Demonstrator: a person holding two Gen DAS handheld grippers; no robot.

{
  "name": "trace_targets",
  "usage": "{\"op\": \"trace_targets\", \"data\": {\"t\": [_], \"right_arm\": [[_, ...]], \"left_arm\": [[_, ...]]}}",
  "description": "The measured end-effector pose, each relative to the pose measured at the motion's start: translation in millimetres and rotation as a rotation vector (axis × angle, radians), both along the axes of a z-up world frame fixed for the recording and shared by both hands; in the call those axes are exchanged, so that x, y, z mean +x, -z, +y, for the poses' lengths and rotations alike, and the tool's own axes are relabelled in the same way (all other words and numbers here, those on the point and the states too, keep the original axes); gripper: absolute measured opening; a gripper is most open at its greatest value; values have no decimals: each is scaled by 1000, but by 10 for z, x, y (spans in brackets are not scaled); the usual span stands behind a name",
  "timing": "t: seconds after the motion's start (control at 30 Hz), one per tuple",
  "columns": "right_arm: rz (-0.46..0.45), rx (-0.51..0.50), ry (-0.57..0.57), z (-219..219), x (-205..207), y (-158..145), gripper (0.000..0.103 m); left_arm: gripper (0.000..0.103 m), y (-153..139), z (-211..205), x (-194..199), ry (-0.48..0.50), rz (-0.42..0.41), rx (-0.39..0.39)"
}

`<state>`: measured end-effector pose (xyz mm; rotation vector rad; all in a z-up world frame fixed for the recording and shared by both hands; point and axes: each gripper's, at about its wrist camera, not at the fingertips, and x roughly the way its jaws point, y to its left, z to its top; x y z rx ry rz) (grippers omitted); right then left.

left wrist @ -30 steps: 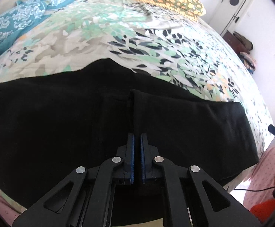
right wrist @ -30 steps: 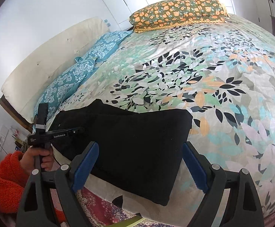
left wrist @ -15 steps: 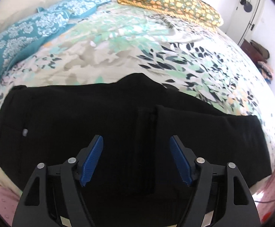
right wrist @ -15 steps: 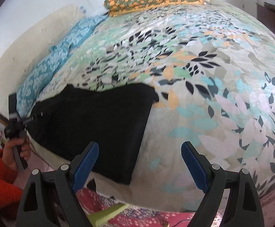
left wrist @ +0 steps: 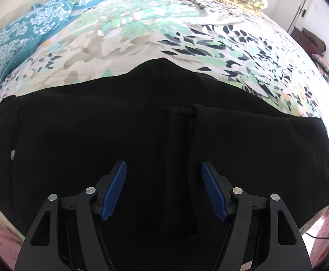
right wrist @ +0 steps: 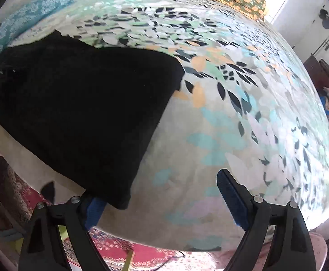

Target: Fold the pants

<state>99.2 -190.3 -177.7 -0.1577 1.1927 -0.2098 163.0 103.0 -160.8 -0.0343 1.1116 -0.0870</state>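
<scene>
I see a bed (left wrist: pixel 142 33) with a leafy cover. From the left wrist, the black pants (left wrist: pixel 96 135) lie folded along its near edge, left gripper (left wrist: pixel 163 190) fingers apart above them. From the right wrist, the right gripper (right wrist: pixel 164 199) fingers are spread around the pants' corner.

1. We see black pants (left wrist: pixel 96 140) lying flat across the near edge of the bed (left wrist: pixel 187 45), spread crosswise in the left wrist view.
2. We see a folded layer on top, its edge running as a vertical seam near the middle.
3. We see a small pale button and a slit pocket near the left end.
4. In the right wrist view, we see the right end squared off, its near corner hanging over the bed's edge.
</scene>
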Motion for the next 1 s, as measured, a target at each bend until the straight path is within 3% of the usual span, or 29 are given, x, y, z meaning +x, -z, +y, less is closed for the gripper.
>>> {"op": "trace_targets", "data": {"t": [0.17, 0.33, 0.4, 0.5, 0.57, 0.63, 0.73, 0.83, 0.9, 0.93, 1.0], "right_arm": [[24, 58, 57, -162, -14, 27, 98], [54, 138, -1, -196, -86, -164, 98], [0, 177, -54, -206, -212, -429, 98], [-146, 249, -89, -285, -351, -859, 98], [-232, 360, -94, -391, -286, -1042, 99], [-280, 543, -86, -502, -51, -1087, 99], [-324, 843, -56, -653, 387, -906, 99], [-241, 1050, 72, -828, 892, -368, 99], [-142, 1093, 226, -952, 1036, 87, 99], [-144, 1124, 267, -991, 1032, 202, 96], [-193, 1161, 285, -1025, 964, 127, 96]], "left_arm": [[71, 21, -104, -19, 31, 1, 38], [70, -124, 86, -58, -15, 15, -83], [71, -313, 266, -169, -74, -54, -128], [72, -533, 302, -279, -109, -171, -57], [72, -603, 165, -289, -55, -223, -58], [73, -615, -80, -292, 48, -245, -102], [74, -482, -487, -255, 214, -204, -105], [74, -114, -664, -158, 255, -67, -22], [74, 30, -622, -158, 253, -33, 15], [75, 27, -609, -170, 252, -42, 42], [75, 14, -558, -196, 244, -24, 4]]}}
